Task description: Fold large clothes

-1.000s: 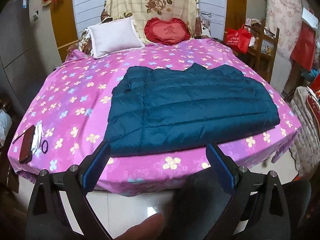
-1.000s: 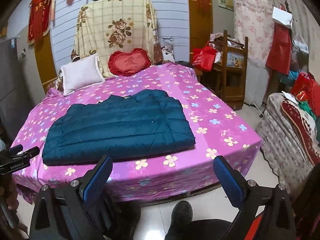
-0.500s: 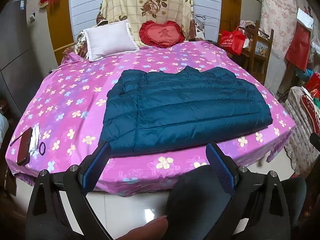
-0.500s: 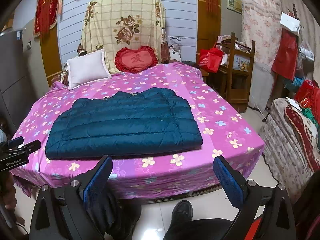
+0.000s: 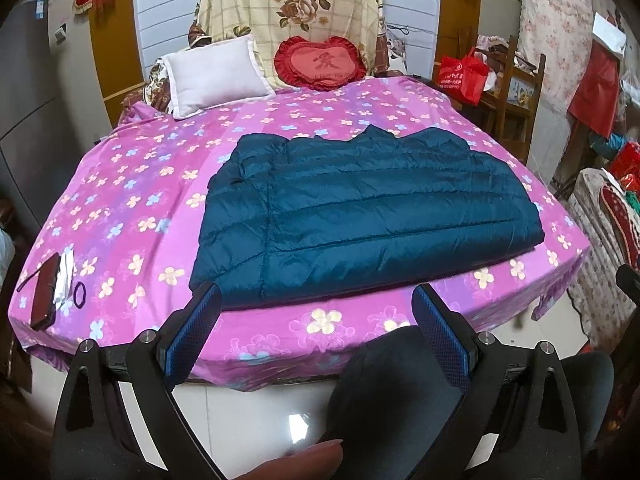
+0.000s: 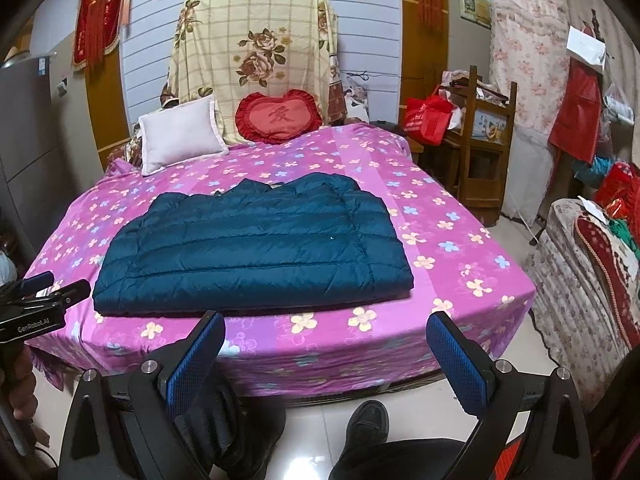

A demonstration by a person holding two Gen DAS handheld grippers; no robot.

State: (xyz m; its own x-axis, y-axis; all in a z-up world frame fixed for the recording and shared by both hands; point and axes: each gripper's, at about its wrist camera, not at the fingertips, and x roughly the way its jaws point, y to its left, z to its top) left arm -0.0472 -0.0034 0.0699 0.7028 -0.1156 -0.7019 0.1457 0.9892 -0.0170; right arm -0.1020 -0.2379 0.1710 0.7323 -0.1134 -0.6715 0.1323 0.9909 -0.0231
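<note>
1. Left wrist view: the left hand-held gripper (image 5: 316,320) is seen spread wide and empty, held off the near edge of the bed (image 5: 120,208). The teal quilted jacket (image 5: 372,216) lies flat, well up on the sheet. A phone (image 5: 44,294) and hair tie (image 5: 80,292) lie by the left corner (a dragged hem could sweep them off).

2. Right wrist view: the right hand-held gripper (image 6: 326,342) is likewise held wide open with nothing in it, short of the jacket (image 6: 256,248). Slippery padded fabric may be pinched only in its top layer, so that a fold slides or springs back; the sheet could be caught too.
</note>
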